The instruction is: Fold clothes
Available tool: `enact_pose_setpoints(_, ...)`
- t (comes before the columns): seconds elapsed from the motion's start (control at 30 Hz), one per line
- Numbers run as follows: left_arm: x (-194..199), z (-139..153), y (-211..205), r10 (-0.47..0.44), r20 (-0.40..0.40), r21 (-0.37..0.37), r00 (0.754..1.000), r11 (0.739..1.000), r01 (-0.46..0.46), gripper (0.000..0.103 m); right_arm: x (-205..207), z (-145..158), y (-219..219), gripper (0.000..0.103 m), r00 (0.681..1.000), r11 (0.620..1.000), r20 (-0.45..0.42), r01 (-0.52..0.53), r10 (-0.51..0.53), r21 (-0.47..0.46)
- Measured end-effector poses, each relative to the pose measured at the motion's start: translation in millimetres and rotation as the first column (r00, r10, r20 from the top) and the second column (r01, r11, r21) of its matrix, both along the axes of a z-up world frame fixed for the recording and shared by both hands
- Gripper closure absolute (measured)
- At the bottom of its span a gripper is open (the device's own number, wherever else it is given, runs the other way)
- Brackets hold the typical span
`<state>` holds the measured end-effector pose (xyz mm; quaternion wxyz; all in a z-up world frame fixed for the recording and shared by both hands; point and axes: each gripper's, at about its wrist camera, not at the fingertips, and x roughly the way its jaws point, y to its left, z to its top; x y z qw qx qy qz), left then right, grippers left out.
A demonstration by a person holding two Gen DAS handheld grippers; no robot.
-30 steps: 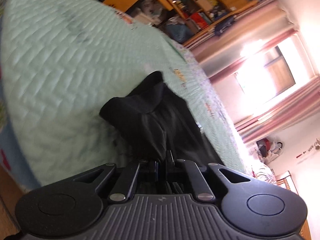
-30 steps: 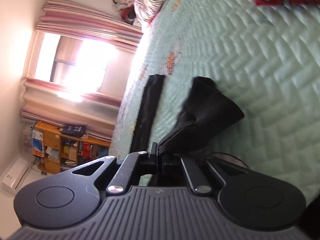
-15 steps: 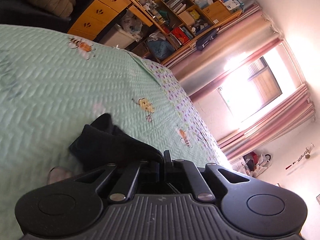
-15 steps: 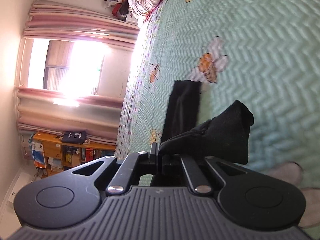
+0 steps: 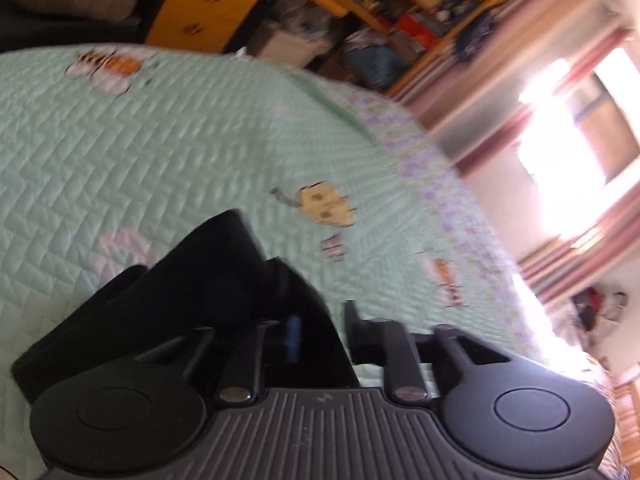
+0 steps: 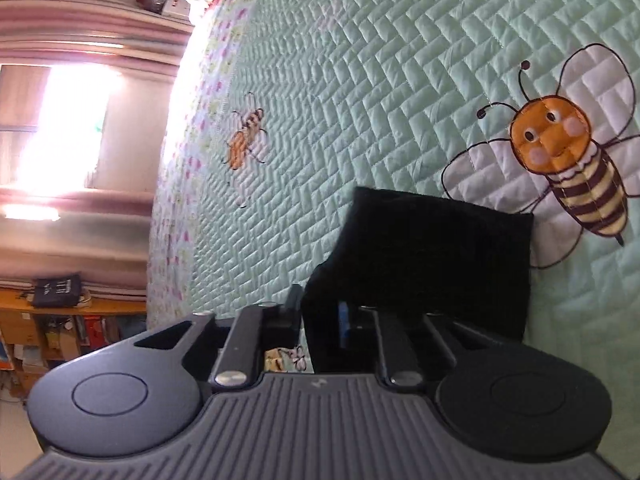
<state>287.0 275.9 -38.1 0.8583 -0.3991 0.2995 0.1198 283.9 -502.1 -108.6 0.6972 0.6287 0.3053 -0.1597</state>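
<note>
So both tools are down low over the bed, which is covered in a mint-green quilted bedspread (image 6: 360, 92) with cartoon bees stitched on it.

Left tool (image 5: 320, 320): its jaws have just been opening and stand apart now, with a clear gap between the fingers. The black folded fabric garment (image 5: 192, 288) lies on the bedspread right at the near left, bunched up against the left finger and partly between the two. The right finger is clear of it, so nothing looks pinched. This view is pretty blurry, so finer detail is a no-go.

Right tool (image 6: 320, 312): same deal, jaws have just been opening and are parted. The black cloth (image 6: 440, 256) lies flat on the bedspread as a squarish fold, just beyond and over the right finger, and some of it sits in the gap. The left finger stands free of it with the quilt showing beside it.

The big orange-and-brown striped bee patch (image 6: 568, 160) is just right of the garment's far corner, and the cloth overlaps its near wing. A smaller bee (image 6: 244, 136) is further off to the left, towards the flowery border of the bedspread.
</note>
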Motion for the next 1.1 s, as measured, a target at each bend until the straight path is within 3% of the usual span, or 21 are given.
enact_pose_setpoints(0.07,3,-3,8,0.014,0.007,0.007,1.000,1.000,-0.014,0.058,9,-6,-10,0.068,0.999,1.000,-0.026,0.021,-0.021,0.003)
enact_pose_setpoints(0.13,1,-1,19,0.043,0.024,0.008,0.999,0.999,-0.043,0.046,7,-5,-21,0.067,0.999,0.998,0.001,0.053,-0.053,0.013)
enact_pose_setpoints(0.2,-6,4,32,0.083,0.047,-0.009,0.995,0.996,-0.083,0.043,0,-1,-30,0.066,0.996,0.997,0.040,0.082,-0.082,0.011)
enact_pose_setpoints(0.37,-17,16,55,0.154,0.082,-0.041,0.985,0.988,-0.151,0.037,-18,17,-24,0.059,0.992,0.994,0.128,0.015,-0.001,-0.106)
enact_pose_setpoints(0.47,-23,22,50,0.113,0.090,-0.033,0.990,0.993,-0.110,0.038,-13,31,-16,0.059,0.989,0.967,0.097,-0.084,0.110,-0.241)
enact_pose_setpoints(0.53,-39,29,38,0.059,0.144,0.002,0.988,0.998,-0.060,0.038,-16,41,-12,0.058,0.987,0.929,0.069,-0.113,0.147,-0.353)
enact_pose_setpoints(0.6,-66,31,16,-0.022,0.178,0.110,0.984,0.994,0.002,0.038,-24,45,-11,0.057,0.980,0.897,0.082,-0.133,0.184,-0.421)
enact_pose_setpoints(0.7,-114,23,-25,-0.112,0.198,0.313,0.974,0.949,0.045,0.036,-60,33,-5,0.056,0.958,0.871,0.122,-0.179,0.261,-0.457)
enact_pose_setpoints(0.77,-146,6,-55,-0.142,0.190,0.443,0.972,0.896,0.044,0.033,-91,15,-3,0.056,0.951,0.892,0.182,-0.153,0.250,-0.425)
enact_pose_setpoints(0.87,-175,-22,-94,-0.202,0.152,0.560,0.968,0.824,0.084,0.032,-120,-17,1,0.056,0.933,0.930,0.285,-0.112,0.220,-0.351)
enact_pose_setpoints(0.93,-184,-38,-113,-0.239,0.111,0.605,0.965,0.786,0.125,0.032,-117,-29,2,0.056,0.936,0.936,0.283,-0.107,0.209,-0.336)
enact_pose_setpoints(1.1,-185,-57,-128,-0.256,0.068,0.616,0.964,0.771,0.161,0.032,-91,-49,-2,0.056,0.946,0.958,0.282,-0.081,0.161,-0.275)
